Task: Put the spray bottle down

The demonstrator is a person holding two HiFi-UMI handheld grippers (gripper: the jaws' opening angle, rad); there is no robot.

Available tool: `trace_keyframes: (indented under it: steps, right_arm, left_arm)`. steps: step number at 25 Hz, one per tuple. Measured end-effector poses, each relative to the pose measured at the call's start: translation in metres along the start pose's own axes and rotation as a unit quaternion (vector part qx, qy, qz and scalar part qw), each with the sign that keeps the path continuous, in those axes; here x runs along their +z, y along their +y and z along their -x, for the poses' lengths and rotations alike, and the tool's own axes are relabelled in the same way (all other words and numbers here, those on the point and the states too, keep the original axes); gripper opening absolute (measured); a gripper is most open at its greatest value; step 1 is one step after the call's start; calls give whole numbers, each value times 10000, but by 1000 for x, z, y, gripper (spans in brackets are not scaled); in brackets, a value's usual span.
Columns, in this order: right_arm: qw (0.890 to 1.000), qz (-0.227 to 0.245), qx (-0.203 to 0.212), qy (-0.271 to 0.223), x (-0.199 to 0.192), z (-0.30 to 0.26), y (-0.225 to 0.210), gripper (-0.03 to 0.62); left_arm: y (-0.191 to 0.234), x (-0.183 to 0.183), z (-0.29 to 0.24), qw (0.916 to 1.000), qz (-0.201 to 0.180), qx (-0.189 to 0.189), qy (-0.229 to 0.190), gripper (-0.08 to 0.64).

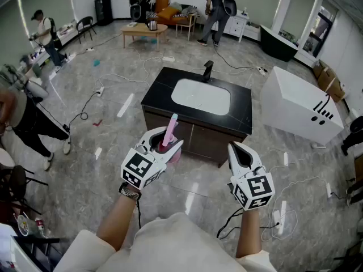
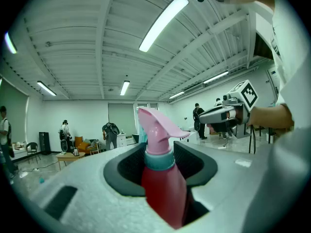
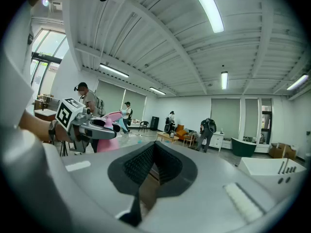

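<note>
Red plastic spray bottle [image 2: 163, 188] with a teal collar and a pink trigger head. It is up in the air, clamped in the left hand-held gripper [image 1: 166, 139], short of the counter.

- Long axis: upright, at right angles to the line of the jaws. The head and collar stand above the jaws, and the body runs down between them and out of sight below.
- Spout: in the left gripper view it points to that view's right, toward the right hand-held gripper [image 1: 236, 147].
- Grip: both left jaws press on the red body just under the collar, held apart by its width.
- Right hand-held gripper: level with the left one and well apart from it. Its jaws are drawn together at the tips with nothing between them.
- Beyond the bottle in the head view: a black-topped cabinet counter [image 1: 156, 98] with a white oval sink basin [image 1: 201, 97] and a black tap [image 1: 208, 71].
- Surroundings: grey marbled floor [image 1: 113, 129] with loose cables, and a white box-shaped unit [image 1: 300, 103] to the counter's right.
- People stand along the far walls.
</note>
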State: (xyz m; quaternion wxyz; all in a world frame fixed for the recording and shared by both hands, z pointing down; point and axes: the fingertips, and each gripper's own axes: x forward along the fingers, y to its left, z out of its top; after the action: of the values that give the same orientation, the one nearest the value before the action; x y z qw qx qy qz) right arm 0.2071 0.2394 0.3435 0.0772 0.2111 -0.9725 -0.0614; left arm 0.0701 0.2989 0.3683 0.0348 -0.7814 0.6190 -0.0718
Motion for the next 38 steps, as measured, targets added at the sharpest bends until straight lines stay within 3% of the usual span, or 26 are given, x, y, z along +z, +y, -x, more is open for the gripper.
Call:
trace_keyframes:
  steps: [14,28,33,38]
  right_arm:
    - [9991,-389,62,-171,-6,24,-28,6]
    - [9980,-440,437,-100,-32,46,-64,6]
    - [9979,-405,478,-146,-34,29,-74,6]
    - [9987,-368,334,-138,-33,-13,-96,6]
  left_arm:
    - [-36,7,-16,10000,-16,-3,32,187]
    - [-73,-7,-41,9990,184,352,226,187]
    - [-59,-8,-58,9990,158,365,179,186]
    - [-15,-10,-93,9997,92,221,38,186]
